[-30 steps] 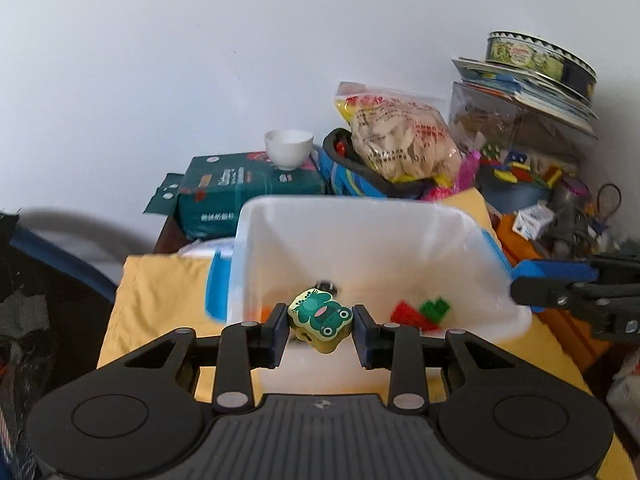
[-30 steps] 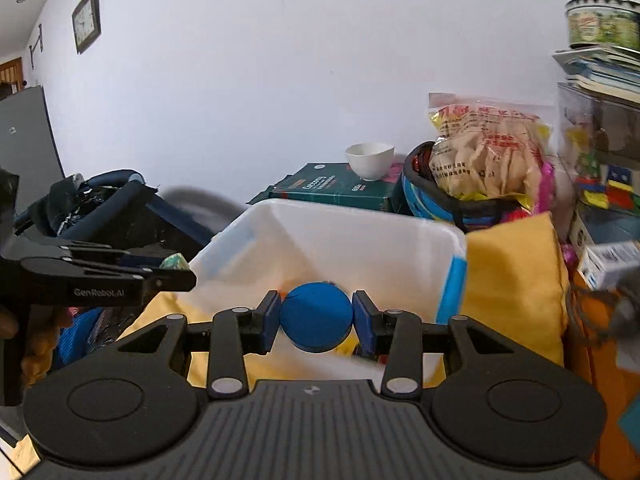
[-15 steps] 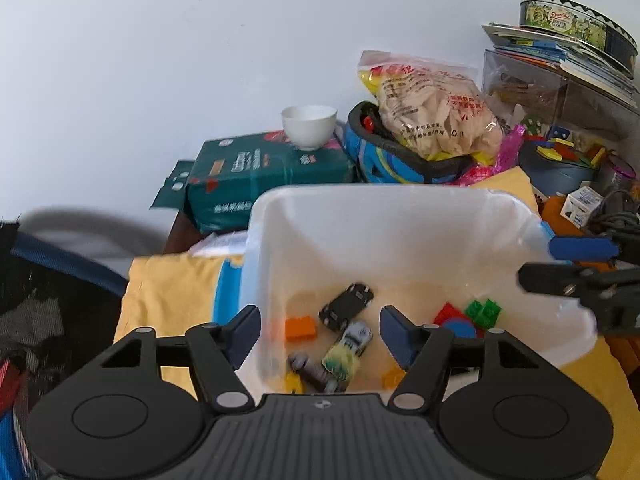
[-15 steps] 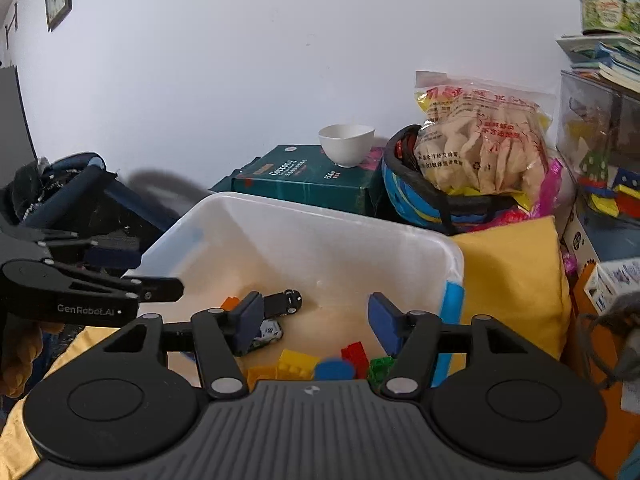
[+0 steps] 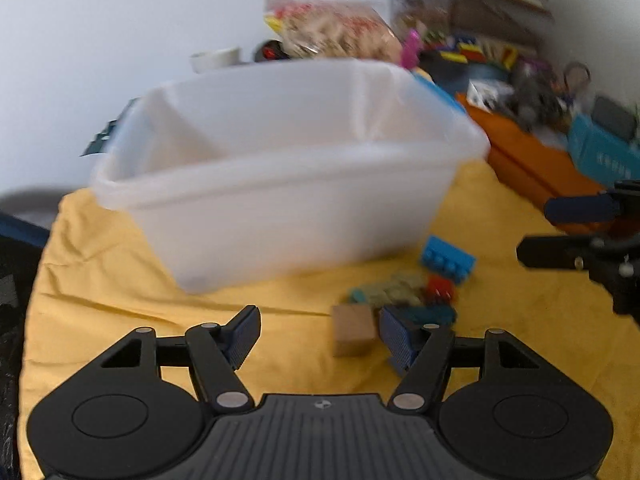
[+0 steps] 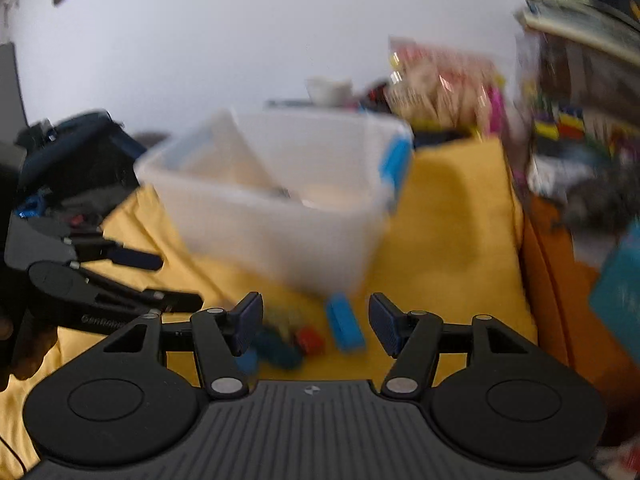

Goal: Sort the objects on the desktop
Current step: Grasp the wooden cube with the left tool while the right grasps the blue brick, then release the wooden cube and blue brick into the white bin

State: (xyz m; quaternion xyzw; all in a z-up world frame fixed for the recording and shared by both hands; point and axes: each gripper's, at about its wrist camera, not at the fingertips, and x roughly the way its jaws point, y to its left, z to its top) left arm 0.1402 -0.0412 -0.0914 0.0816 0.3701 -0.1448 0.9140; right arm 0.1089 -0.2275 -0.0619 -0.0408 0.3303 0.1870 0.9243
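A white plastic bin [image 5: 280,184] stands on a yellow cloth [image 5: 120,280]; it also shows in the right wrist view [image 6: 280,200]. My left gripper [image 5: 318,338] is open and empty, low over the cloth in front of the bin. A tan wooden cube [image 5: 354,330] lies between its fingers, close to the right one. A blue brick [image 5: 448,258], a red piece [image 5: 440,288] and teal pieces [image 5: 400,292] lie beyond. My right gripper [image 6: 316,326] is open and empty over the blue brick [image 6: 346,326] and red piece [image 6: 310,340]. Both views are blurred.
A snack bag [image 5: 332,32], a white cup [image 5: 216,58] and stacked boxes and books [image 5: 472,8] stand behind the bin. An orange box [image 5: 532,160] lies to the right. A dark bag [image 6: 72,152] sits to the left of the cloth.
Both grippers opened over the bin and dropped the frog toy and the blue ball into it. They then pulled back and down to the loose pieces on the cloth in front of the bin.
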